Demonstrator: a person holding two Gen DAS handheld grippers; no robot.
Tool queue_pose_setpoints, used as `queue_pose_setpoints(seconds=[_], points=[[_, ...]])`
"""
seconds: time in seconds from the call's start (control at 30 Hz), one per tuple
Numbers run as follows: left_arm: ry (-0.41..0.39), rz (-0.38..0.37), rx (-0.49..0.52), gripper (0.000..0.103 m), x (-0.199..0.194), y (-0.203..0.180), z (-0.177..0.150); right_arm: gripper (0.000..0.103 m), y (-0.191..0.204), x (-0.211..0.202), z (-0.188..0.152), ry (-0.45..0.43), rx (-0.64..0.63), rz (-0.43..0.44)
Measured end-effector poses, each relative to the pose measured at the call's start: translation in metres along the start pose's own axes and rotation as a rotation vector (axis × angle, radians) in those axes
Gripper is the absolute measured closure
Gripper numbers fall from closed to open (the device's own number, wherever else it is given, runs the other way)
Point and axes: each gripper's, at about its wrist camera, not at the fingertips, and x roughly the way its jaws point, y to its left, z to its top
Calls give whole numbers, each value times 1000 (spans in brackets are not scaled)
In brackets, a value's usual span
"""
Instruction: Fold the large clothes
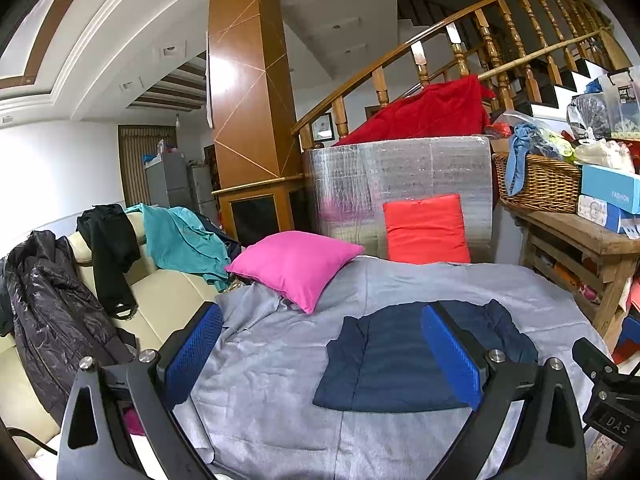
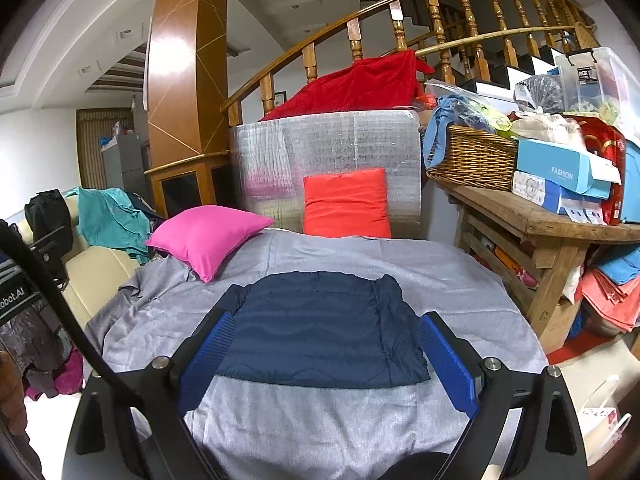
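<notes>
I see the folded navy quilted jacket [image 2: 320,328] lying centre frame on the grey bedspread [image 2: 320,432], below the pink cushion [image 2: 204,238]. My left gripper [image 1: 324,356] and right gripper [image 2: 326,360] both hover over it, fingers spread wide, grasping nothing.

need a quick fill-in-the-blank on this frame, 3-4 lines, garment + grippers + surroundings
1. The folded jacket lying on the grey sheet is ____ in colour.
2. Both the left gripper and the right gripper have their jaws ____.
3. The pillow at the sheet's far left corner is ____.
4. The wicker basket sits on a ____ table.

Missing words: navy blue; open; pink; wooden
</notes>
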Motion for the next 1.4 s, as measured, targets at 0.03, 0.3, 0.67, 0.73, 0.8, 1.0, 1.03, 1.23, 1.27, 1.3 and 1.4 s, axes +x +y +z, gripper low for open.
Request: queue_pose_setpoints(seconds=[0.03,0.3,0.67,0.73,0.8,1.0,1.03,1.23,1.27,1.3,1.4], points=[[2,-2,1,3,0,-1,0,8,0,0,0,0,2,-1],[25,-4,-3,3,10,4,-7,8,0,6,-3,20,0,-10],[69,-2,-16,3,28,14,-17,8,11,16,-1,31,-22,-21],[67,1,-19,3,28,15,-18,8,14,17,-1,33,-28,-20],[67,1,-21,3,29,17,-20,8,17,20,-3,39,-36,-19],[73,4,-31,3,31,23,-21,8,24,23,-6,51,-48,-17],[74,2,-34,3,32,23,-22,8,25,22,-6,50,-49,-16],[76,-1,-42,3,33,29,-24,8,27,23,-6,50,-53,-20],[77,-2,-42,3,34,30,-24,8,27,23,-7,50,-55,-20],[78,0,-43,3,36,30,-25,8,27,24,-6,52,-59,-20],[85,1,-53,3,39,35,-25,8,31,28,-5,57,-75,-20]])
